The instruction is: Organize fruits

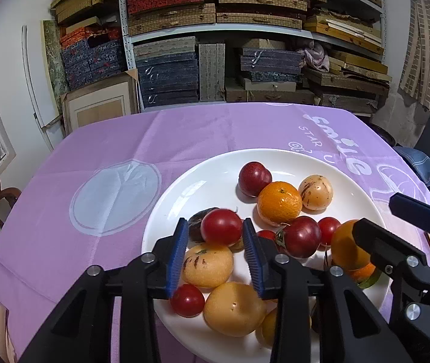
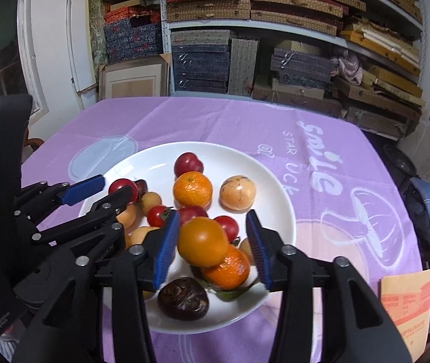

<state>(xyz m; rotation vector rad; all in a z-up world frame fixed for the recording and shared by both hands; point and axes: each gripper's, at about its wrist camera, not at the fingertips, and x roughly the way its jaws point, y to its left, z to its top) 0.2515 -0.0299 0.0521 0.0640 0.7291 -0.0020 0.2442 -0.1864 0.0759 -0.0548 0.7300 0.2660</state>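
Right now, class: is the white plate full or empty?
Partly full: the white plate holds tomatoes, oranges and yellow fruits, with bare rim left.

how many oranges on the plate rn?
3 oranges: one mid-plate by the dark red plum, one inside the open right gripper, one directly beneath it. Others may be hidden.

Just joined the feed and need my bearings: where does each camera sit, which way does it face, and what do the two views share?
Left wrist: on the left gripper, looking down over a red tomato; the right gripper shows at right.
Right wrist: on the right gripper, looking down over an orange fruit; the left gripper shows at left.
Shared: the white plate, purple tablecloth, shelves behind.
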